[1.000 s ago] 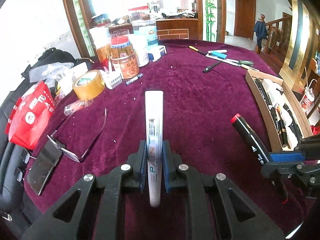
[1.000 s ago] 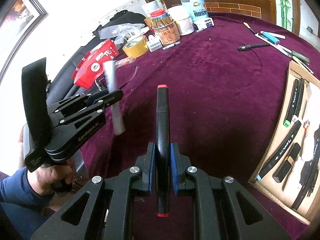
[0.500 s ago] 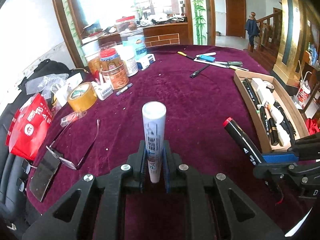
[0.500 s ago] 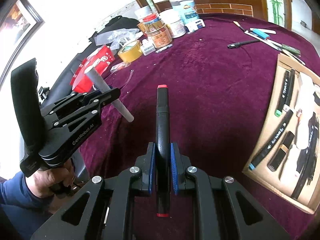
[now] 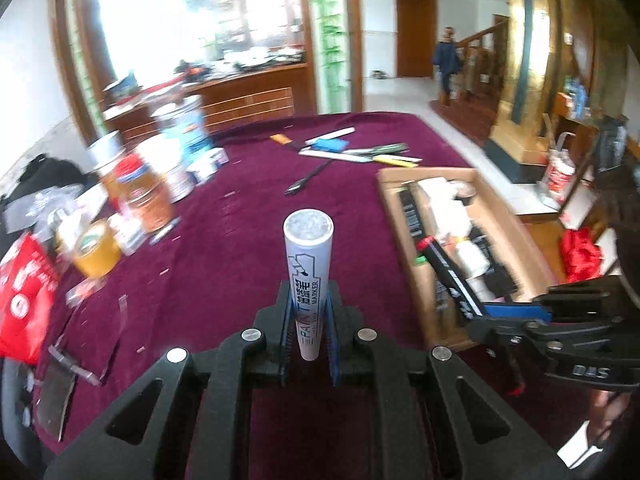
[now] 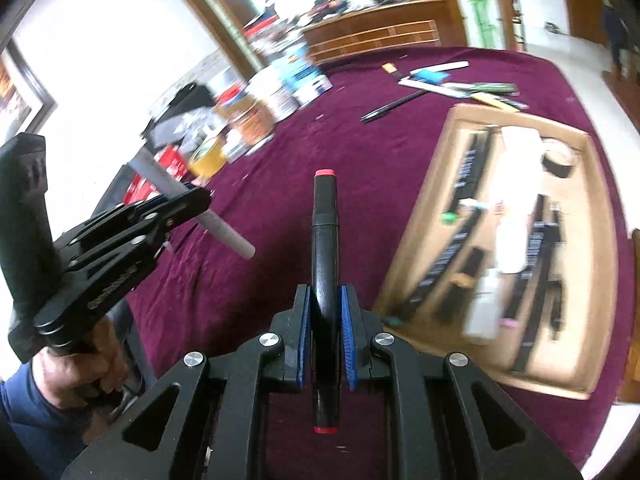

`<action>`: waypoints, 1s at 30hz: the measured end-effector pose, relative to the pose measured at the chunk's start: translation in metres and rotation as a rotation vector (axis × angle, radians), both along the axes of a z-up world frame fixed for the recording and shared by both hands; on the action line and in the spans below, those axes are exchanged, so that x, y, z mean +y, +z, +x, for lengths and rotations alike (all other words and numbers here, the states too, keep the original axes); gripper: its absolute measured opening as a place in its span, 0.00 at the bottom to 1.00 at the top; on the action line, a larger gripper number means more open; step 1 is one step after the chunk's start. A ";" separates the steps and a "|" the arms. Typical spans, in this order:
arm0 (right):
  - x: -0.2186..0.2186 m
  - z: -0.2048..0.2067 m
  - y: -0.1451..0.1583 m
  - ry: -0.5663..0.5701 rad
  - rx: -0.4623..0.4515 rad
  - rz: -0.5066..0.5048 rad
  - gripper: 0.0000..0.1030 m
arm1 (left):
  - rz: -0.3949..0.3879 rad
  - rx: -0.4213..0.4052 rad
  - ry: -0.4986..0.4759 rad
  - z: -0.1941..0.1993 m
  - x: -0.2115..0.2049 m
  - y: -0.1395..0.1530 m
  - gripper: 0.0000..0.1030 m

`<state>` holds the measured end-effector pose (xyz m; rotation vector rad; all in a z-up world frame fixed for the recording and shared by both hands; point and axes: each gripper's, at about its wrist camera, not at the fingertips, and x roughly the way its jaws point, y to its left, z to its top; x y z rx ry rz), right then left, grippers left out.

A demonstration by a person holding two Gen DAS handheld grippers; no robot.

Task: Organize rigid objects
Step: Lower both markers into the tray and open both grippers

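Note:
My left gripper (image 5: 308, 320) is shut on a white paint marker (image 5: 308, 264), whose grey end tilts up toward the camera above the purple tablecloth. My right gripper (image 6: 325, 320) is shut on a black marker with red ends (image 6: 325, 248), held over the cloth just left of the cardboard tray (image 6: 416, 236). In the left wrist view that black marker (image 5: 448, 272) and the right gripper (image 5: 512, 316) hang over the tray's near end. From the right wrist camera the left gripper (image 6: 180, 208) shows at the left with the white marker (image 6: 200, 208) across its jaws.
The cardboard tray (image 5: 390, 200) at the right holds several black pens and white items. Jars (image 5: 148, 188), a tape roll (image 5: 96, 248) and a red packet (image 5: 20, 296) crowd the left. Pens and rulers (image 5: 352, 152) lie at the far side. A person (image 5: 446, 60) stands far off.
Both grippers have moved right toward the cardboard tray, each still holding its marker. The white marker has tilted up toward the left wrist camera. The tray looks nearer in both views.

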<state>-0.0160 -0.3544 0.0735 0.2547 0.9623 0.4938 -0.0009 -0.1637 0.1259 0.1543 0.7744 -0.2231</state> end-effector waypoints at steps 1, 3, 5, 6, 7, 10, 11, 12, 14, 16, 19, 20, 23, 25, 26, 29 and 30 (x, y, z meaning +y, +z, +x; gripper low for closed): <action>-0.008 0.001 0.001 -0.018 -0.003 0.000 0.13 | -0.010 0.000 -0.015 0.000 -0.007 0.003 0.12; -0.028 0.002 0.003 -0.063 -0.013 -0.004 0.13 | -0.032 0.008 -0.064 0.004 -0.026 0.012 0.12; -0.044 0.004 0.003 -0.098 -0.017 -0.017 0.13 | -0.065 0.027 -0.110 0.008 -0.047 0.018 0.12; -0.050 0.003 0.002 -0.114 -0.016 -0.024 0.13 | -0.073 0.035 -0.129 0.010 -0.055 0.020 0.12; -0.057 0.003 0.000 -0.129 -0.016 -0.031 0.13 | -0.081 0.053 -0.156 0.012 -0.069 0.020 0.12; -0.073 0.005 -0.005 -0.164 -0.009 -0.055 0.13 | -0.091 0.083 -0.204 0.016 -0.095 0.018 0.12; -0.078 0.006 -0.008 -0.174 -0.005 -0.060 0.13 | -0.087 0.098 -0.223 0.017 -0.105 0.015 0.12; -0.081 0.007 -0.011 -0.181 -0.002 -0.064 0.13 | -0.090 0.114 -0.236 0.020 -0.114 0.011 0.12; -0.089 0.009 -0.017 -0.192 0.005 -0.083 0.13 | -0.096 0.147 -0.256 0.025 -0.126 0.003 0.12; -0.095 0.012 -0.023 -0.203 0.018 -0.087 0.13 | -0.099 0.187 -0.263 0.031 -0.137 -0.006 0.12; -0.105 0.018 -0.033 -0.223 0.036 -0.092 0.13 | -0.118 0.243 -0.259 0.042 -0.145 -0.021 0.11; -0.108 0.021 -0.037 -0.230 0.048 -0.090 0.13 | -0.123 0.266 -0.257 0.046 -0.147 -0.027 0.11; -0.112 0.030 -0.048 -0.240 0.083 -0.084 0.13 | -0.125 0.293 -0.241 0.054 -0.151 -0.038 0.12; -0.113 0.034 -0.054 -0.243 0.101 -0.084 0.13 | -0.123 0.305 -0.235 0.059 -0.153 -0.040 0.12; -0.113 0.036 -0.056 -0.243 0.105 -0.089 0.13 | -0.123 0.319 -0.236 0.063 -0.154 -0.043 0.12; -0.113 0.044 -0.061 -0.244 0.117 -0.108 0.13 | -0.112 0.320 -0.235 0.071 -0.158 -0.051 0.12; -0.112 0.046 -0.063 -0.243 0.121 -0.113 0.13 | -0.113 0.324 -0.235 0.073 -0.159 -0.053 0.12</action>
